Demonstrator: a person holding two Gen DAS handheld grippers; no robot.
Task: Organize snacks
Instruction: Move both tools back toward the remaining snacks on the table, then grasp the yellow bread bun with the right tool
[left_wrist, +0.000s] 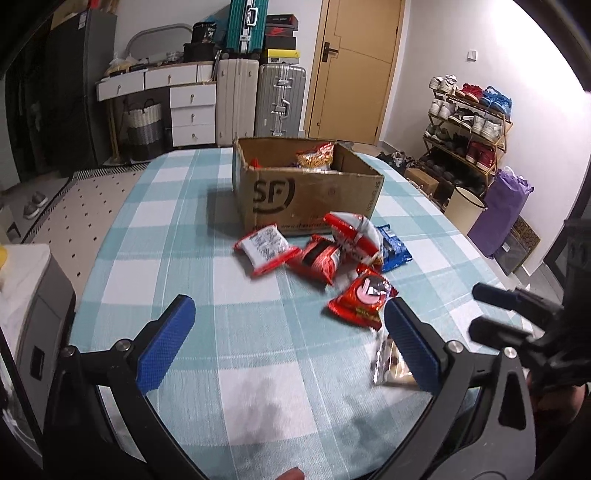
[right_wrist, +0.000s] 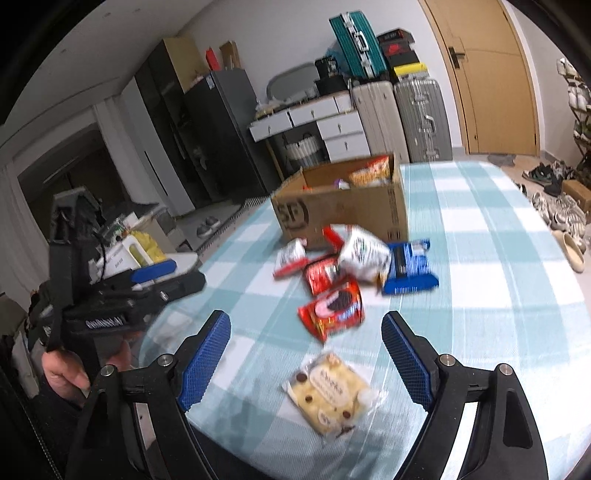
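An open cardboard box (left_wrist: 306, 192) (right_wrist: 343, 206) with snack bags inside stands on the checked tablecloth. In front of it lie several packets: a red-and-white one (left_wrist: 266, 249), a red one (left_wrist: 317, 258), a white-and-red bag (left_wrist: 354, 236) and a blue packet (left_wrist: 393, 247). Closer lies a red cookie packet (left_wrist: 364, 299) (right_wrist: 332, 310). A cream cookie packet (right_wrist: 330, 393) (left_wrist: 384, 369) lies on the cloth just below and between my right gripper's (right_wrist: 306, 321) wide-apart fingers, untouched. My left gripper (left_wrist: 289, 306) is open over bare cloth, and its right pad hides part of the cream packet.
The table's rounded edge runs on both sides, with floor beyond it. A grey cabinet (left_wrist: 33, 295) stands by the left edge. Suitcases (left_wrist: 280, 99), white drawers (left_wrist: 192, 107), a door (left_wrist: 354, 70) and a shoe rack (left_wrist: 469, 122) line the far side.
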